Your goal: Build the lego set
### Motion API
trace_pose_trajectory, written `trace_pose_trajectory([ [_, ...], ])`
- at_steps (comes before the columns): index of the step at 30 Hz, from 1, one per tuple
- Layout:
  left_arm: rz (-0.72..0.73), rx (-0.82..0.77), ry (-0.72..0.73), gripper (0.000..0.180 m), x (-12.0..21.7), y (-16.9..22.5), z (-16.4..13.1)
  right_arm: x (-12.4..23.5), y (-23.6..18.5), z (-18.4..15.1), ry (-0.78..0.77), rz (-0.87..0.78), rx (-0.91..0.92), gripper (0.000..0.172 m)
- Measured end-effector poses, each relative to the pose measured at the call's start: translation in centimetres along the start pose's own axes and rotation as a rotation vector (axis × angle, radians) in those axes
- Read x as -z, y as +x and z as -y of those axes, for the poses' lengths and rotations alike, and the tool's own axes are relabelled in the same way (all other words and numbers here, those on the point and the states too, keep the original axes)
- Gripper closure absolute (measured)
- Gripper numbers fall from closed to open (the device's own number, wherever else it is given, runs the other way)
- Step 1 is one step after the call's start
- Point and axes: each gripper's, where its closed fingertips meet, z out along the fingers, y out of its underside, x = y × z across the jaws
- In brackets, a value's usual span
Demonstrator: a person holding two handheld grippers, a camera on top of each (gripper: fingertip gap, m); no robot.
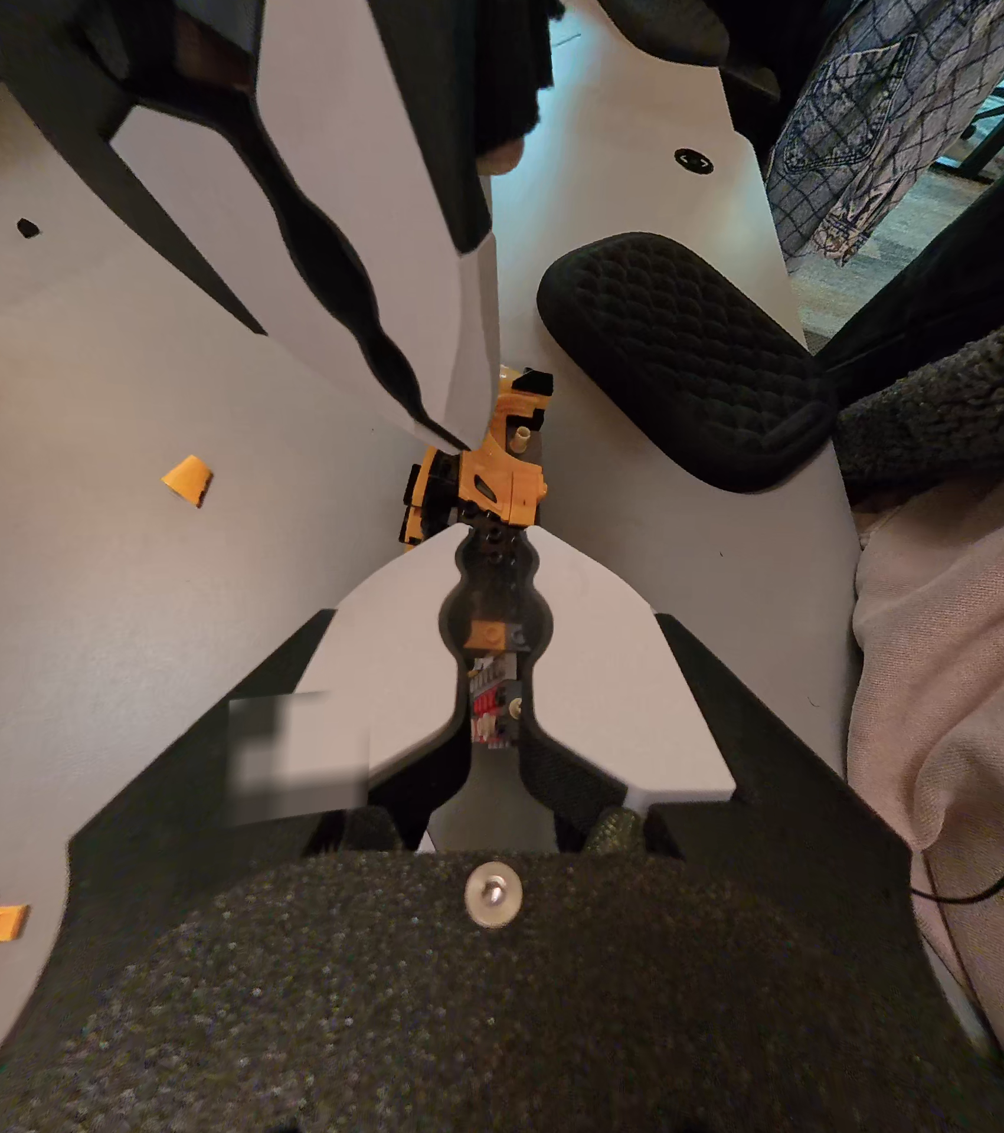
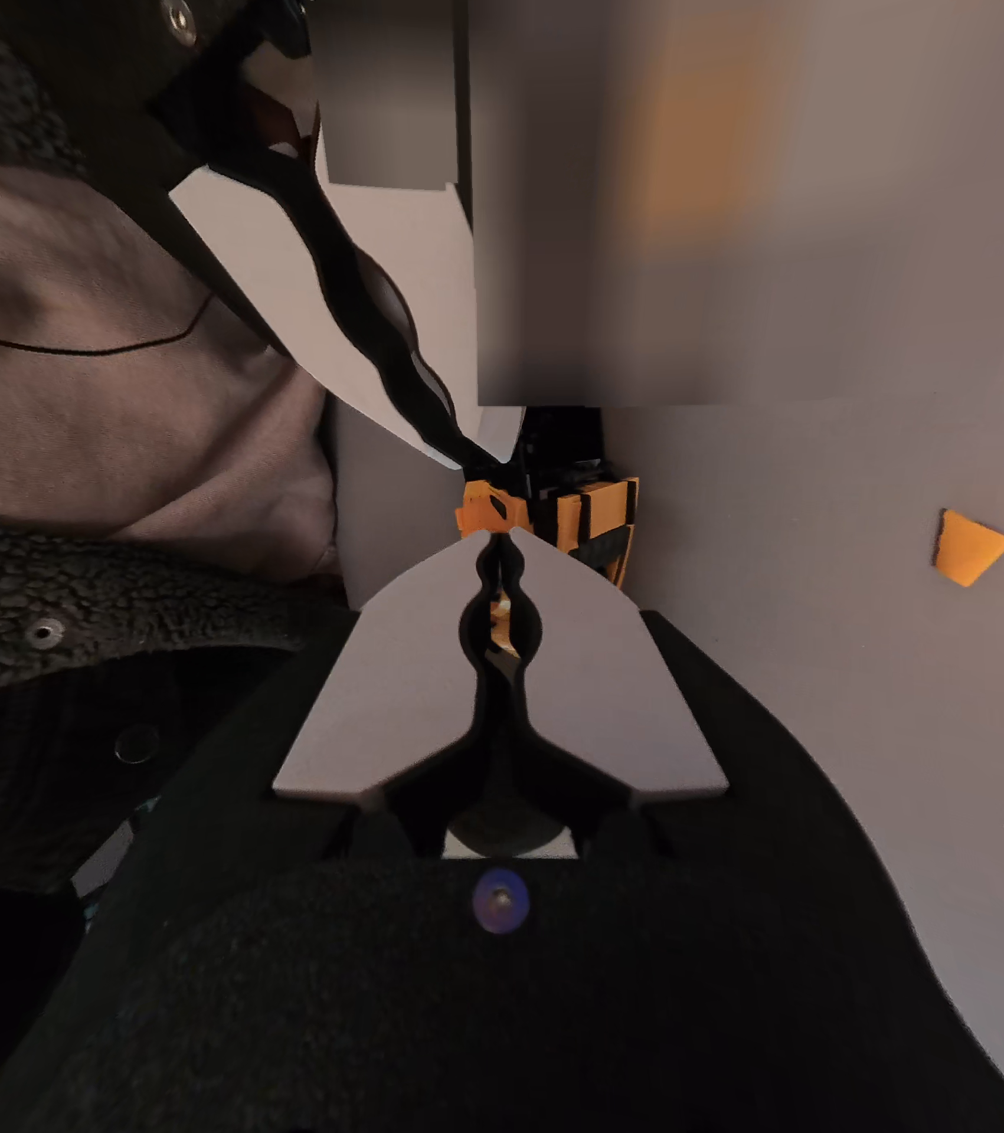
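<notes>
The toy car [image 1: 487, 484], mid-frame, is clamped by the left gripper [image 1: 494, 526] on its black base. The right gripper [image 2: 500, 532], fingers together, pinches its orange edge. Pulling against each other might snap bricks off onto the table [image 1: 88, 398].

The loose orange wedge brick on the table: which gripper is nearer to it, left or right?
Neither clearly. Both the left gripper and the right gripper meet at the orange-and-black brick model, well apart from the orange wedge brick, which lies alone on the table.

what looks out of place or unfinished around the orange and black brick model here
The brick model is gripped by both tongs, with bare black studs exposed near the left tongs. Loose orange pieces lie scattered on the table: a wedge and flat tiles.
</notes>
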Motion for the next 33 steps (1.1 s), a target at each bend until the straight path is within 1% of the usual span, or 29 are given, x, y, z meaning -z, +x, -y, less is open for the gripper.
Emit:
trace_pose_trajectory([
  [1,0.0,0.0,0.001,0.17,0.0,0.0,0.0,-0.1,0.1,0.0,-0.003,-0.01,0.009,0.171],
  [2,0.0,0.0,0.001,0.169,0.0,0.0,0.0,-0.2,0.0,-0.1,-0.005,-0.006,0.019,0.16],
  [4,-0.001,0.001,0.002,0.169,0.0,0.0,0.0,-0.3,-0.1,-0.1,-0.008,-0.002,0.034,0.159],
  [12,-0.005,0.01,0.009,0.169,-0.1,0.0,0.1,-0.5,0.1,0.1,-0.001,-0.024,0.067,0.163],
  [20,-0.009,0.014,0.014,0.169,-0.2,0.0,0.2,-0.8,-0.1,0.4,0.002,0.0,0.135,0.156],
  [33,-0.01,0.023,0.022,0.17,-1.1,-0.6,1.1,-1.0,-0.3,0.5,0.006,0.008,0.202,0.159],
])
